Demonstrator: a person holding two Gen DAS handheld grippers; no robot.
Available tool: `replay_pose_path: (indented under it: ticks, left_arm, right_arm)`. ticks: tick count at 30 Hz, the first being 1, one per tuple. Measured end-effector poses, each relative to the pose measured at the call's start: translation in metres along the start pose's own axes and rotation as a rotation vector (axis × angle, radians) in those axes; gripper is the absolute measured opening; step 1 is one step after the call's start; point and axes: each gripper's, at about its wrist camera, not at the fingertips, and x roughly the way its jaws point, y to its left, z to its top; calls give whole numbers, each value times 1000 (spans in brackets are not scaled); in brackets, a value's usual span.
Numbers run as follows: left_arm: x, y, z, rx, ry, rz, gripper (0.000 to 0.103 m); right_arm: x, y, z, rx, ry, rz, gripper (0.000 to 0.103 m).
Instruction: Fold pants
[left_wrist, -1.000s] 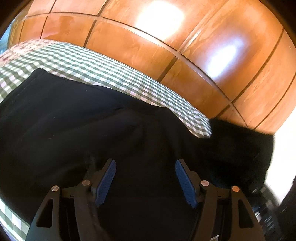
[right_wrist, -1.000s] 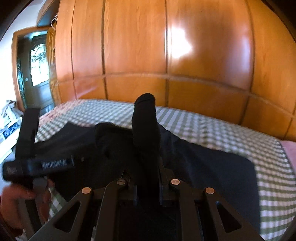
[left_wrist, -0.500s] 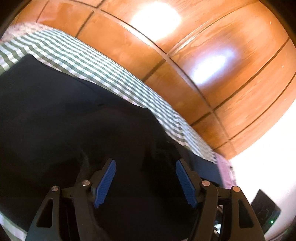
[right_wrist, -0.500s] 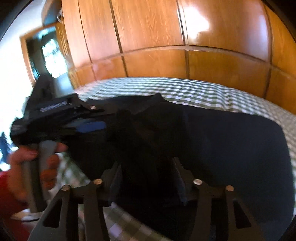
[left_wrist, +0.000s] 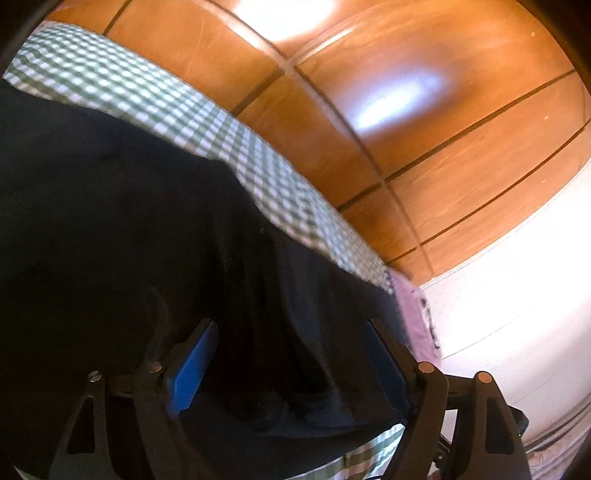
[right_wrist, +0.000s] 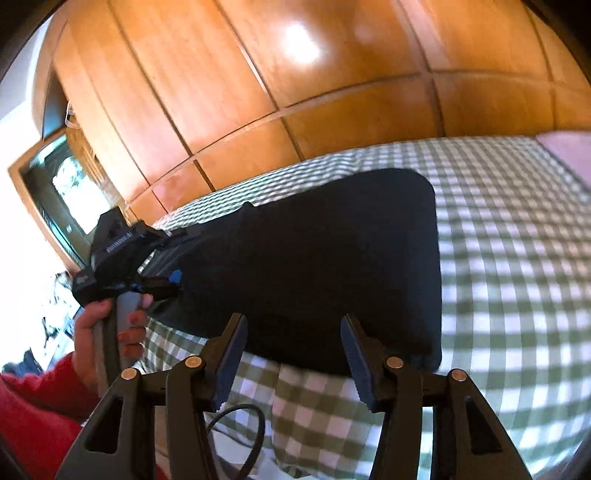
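The black pants (right_wrist: 325, 258) lie folded in a rough rectangle on the green checked bedspread (right_wrist: 509, 258). My right gripper (right_wrist: 293, 325) is open and empty, its blue pads just in front of the pants' near edge. My left gripper (left_wrist: 291, 332) is open, with its blue pads on either side of bunched black fabric (left_wrist: 147, 221) at the pants' left end. The left gripper also shows in the right wrist view (right_wrist: 162, 275), held by a hand at that end of the pants.
Wooden wardrobe panels (right_wrist: 295, 92) stand behind the bed. A doorway or window (right_wrist: 66, 192) is at the far left. A pink pillow (right_wrist: 565, 147) lies at the right. A black cable (right_wrist: 243, 435) hangs below the bed edge. A red sleeve (right_wrist: 33, 413) is at lower left.
My right gripper has opened and let go of the black fabric, then drawn back to the bed edge. The pants now lie flat. The left gripper has tilted and stays open.
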Motion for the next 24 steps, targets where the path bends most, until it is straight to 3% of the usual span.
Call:
replay_pose_path:
  ticks: [4, 7, 11, 15, 19, 22, 24]
  left_arm:
    - [4, -3, -4, 1, 1, 12, 64]
    - [6, -3, -9, 0, 22, 24, 37]
    - [7, 0, -9, 8, 25, 24, 19]
    - [-12, -18, -4, 53, -40, 3, 15]
    - [-47, -50, 2, 167, -136, -8, 15]
    - [-52, -54, 1, 235, -154, 44, 15]
    - [-43, -41, -6, 227, -119, 114, 15]
  right_arm:
    - [-1, -8, -4, 71, 25, 41, 54]
    - [0, -16, -8, 98, 48, 4, 54]
    - [-10, -37, -9, 209, -38, -51, 54]
    - [-12, -45, -7, 310, -83, -97, 48]
    - [-18, -28, -2, 243, -98, -127, 48]
    - [-10, -23, -1, 212, -54, -131, 52]
    - [-3, -24, -3, 215, -20, -134, 54]
